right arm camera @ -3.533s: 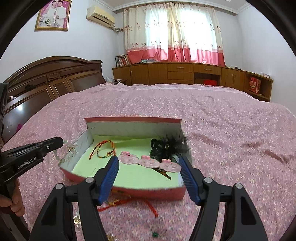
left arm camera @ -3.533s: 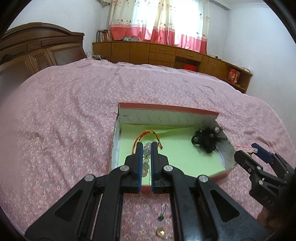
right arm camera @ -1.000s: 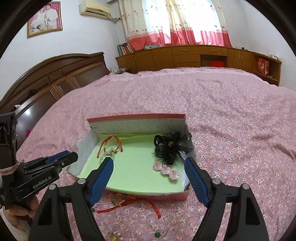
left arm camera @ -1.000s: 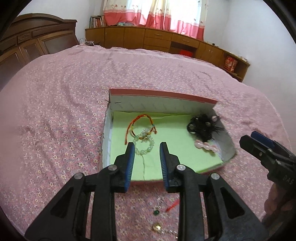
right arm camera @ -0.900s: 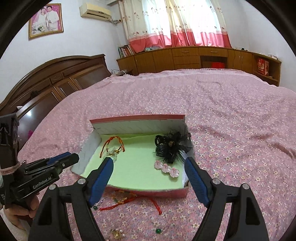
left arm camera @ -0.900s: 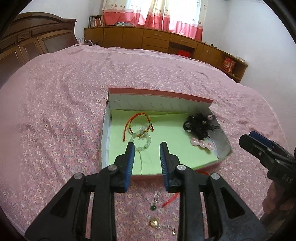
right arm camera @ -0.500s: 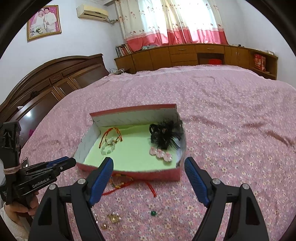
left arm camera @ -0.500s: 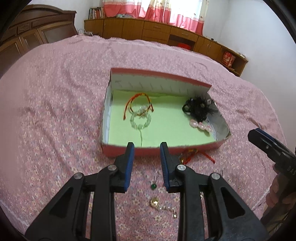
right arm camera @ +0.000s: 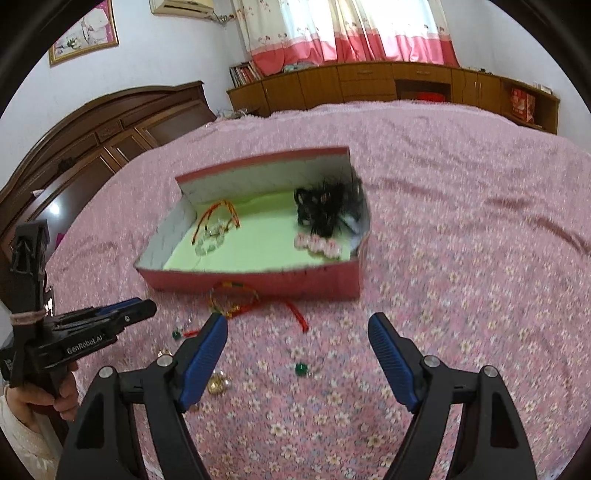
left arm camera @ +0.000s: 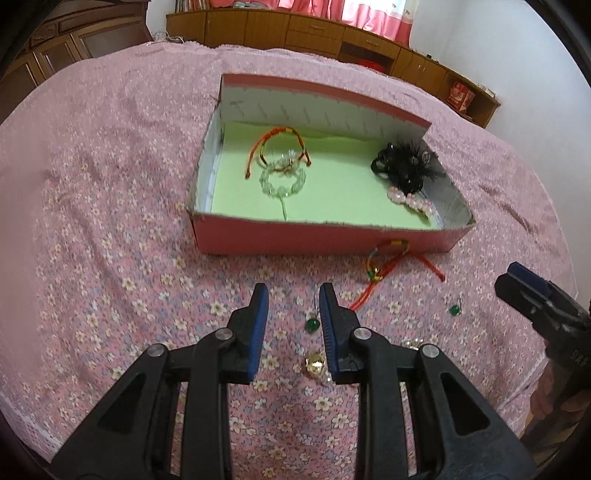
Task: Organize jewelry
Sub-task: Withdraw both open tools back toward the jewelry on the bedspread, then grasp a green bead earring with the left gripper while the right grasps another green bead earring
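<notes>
At lower centre of the left wrist view, the left gripper (left arm camera: 290,291) hangs parted and empty over a green earring (left arm camera: 312,325). Right gripper (right arm camera: 297,325) gapes wide, empty, below the red box (right arm camera: 258,282) holding 2 bracelets.

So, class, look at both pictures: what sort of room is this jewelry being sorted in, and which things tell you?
Most likely a home bedroom. The work happens on a bed with a pink floral bedspread and a carved wooden headboard; a low run of wooden cabinets stands under curtains at the far wall.
</notes>
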Demonstrator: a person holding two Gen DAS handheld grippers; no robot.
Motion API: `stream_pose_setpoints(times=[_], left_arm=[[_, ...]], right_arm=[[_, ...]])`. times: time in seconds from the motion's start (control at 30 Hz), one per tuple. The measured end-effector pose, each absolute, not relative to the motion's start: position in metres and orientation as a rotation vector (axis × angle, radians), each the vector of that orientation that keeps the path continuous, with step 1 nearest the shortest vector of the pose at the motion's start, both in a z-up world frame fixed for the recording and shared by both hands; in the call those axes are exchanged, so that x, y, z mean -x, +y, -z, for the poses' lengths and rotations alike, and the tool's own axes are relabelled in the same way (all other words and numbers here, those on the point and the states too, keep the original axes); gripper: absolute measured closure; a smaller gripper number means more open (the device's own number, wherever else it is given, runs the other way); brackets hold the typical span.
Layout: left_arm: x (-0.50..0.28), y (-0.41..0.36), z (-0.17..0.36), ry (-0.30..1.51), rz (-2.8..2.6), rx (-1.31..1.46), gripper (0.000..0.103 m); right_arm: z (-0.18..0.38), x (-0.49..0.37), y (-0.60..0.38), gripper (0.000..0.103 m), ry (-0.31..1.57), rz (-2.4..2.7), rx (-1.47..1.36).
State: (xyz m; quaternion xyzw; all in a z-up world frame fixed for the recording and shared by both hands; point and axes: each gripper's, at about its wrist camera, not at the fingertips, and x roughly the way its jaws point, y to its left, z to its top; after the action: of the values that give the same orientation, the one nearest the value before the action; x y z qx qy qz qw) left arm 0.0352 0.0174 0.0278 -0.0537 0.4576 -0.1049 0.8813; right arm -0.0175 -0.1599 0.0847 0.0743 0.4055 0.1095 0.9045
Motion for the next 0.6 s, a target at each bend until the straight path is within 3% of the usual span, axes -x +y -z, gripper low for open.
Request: stream_pose_setpoints(times=[0.6], left_arm=[[-0.027, -0.002, 0.002, 0.993, 0.284, 0.067, 0.087]], right_arm=[[-0.047, 0.024, -0.164, 0.030, 0.937, -0.206, -0.169]])
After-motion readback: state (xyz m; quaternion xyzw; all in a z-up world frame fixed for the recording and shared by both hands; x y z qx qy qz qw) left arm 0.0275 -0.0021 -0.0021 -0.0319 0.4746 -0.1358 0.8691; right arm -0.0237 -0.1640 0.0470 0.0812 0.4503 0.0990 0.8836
